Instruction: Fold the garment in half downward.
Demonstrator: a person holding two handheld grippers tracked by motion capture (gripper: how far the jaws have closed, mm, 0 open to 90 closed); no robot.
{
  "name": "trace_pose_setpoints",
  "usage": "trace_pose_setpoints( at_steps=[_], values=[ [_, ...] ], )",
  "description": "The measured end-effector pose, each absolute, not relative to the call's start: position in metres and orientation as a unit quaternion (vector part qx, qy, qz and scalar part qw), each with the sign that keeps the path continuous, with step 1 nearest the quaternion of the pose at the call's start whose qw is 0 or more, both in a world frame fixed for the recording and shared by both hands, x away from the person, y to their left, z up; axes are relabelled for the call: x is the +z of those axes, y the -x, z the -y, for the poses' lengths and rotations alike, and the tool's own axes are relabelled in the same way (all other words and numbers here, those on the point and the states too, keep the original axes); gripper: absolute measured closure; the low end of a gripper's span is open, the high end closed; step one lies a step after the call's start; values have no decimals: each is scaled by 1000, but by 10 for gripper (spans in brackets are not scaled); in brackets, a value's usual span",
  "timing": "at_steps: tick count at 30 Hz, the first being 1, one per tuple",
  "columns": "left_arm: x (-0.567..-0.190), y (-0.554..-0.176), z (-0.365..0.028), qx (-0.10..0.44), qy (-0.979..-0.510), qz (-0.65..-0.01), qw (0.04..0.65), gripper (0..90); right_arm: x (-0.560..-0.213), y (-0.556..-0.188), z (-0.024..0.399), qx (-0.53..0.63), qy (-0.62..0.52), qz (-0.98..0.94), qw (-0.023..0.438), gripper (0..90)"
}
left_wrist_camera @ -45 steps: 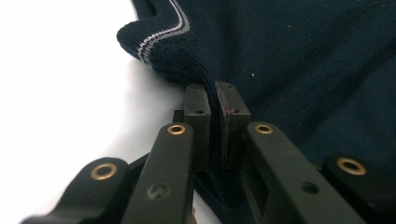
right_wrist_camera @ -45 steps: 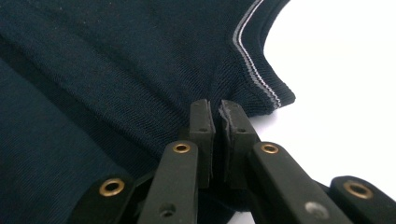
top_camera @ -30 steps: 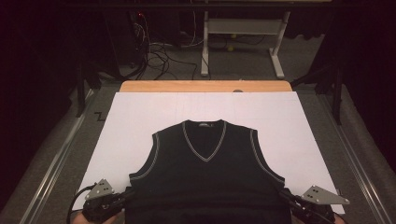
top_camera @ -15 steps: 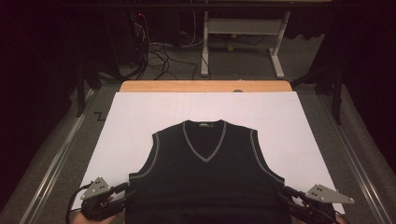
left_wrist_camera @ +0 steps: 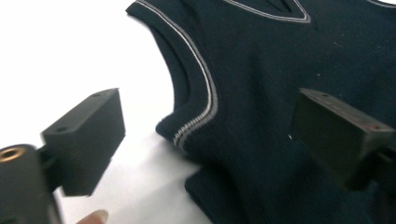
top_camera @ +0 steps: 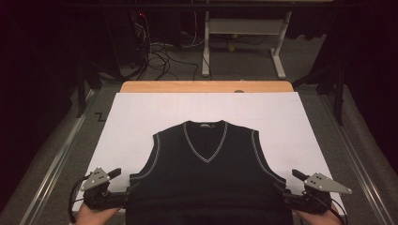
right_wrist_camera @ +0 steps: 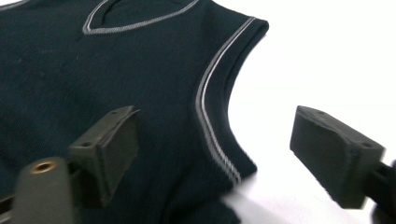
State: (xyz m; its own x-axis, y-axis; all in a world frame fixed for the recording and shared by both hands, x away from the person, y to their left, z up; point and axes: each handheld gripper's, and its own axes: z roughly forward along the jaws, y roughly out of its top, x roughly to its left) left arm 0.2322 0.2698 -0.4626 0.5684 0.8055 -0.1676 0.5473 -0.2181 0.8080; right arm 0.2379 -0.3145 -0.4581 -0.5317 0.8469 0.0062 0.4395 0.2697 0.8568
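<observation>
two claws stand open at the lower corners of a dark vest.
near edge: left claw [top_camera: 123, 194] and right claw [top_camera: 281, 196], jaws just opened wide, gripping nothing. the vest [top_camera: 206, 180] lies flat between them on the white surface [top_camera: 141, 112], v-neck pointing away.

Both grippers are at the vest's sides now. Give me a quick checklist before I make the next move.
1. Left gripper open, jaws just opened, nothing pinched: ok.
2. Right gripper open, jaws just opened, nothing pinched: ok.
3. Vest lies flat, front up, V-neck away from the person: ok.
4. Armhole trim unfolded on both sides: ok.
5. Vest fully on the white sheet: cannot tell, hem leaves the high view.
6. Sheet around the vest free of clutter: ok.
</observation>
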Motion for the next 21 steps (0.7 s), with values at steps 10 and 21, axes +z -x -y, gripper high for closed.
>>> trace_pose_setpoints(
  at_steps=[10, 21],
  values=[
    [-456, -250, -262, 147, -770, -432, 446, 0, -453, -273, 309, 433, -446, -745, 240, 2],
    [-434, -295, -264, 152, -756, -445, 456, 0, -447, -314, 301, 427, -457, -741, 244, 3]
  ],
)
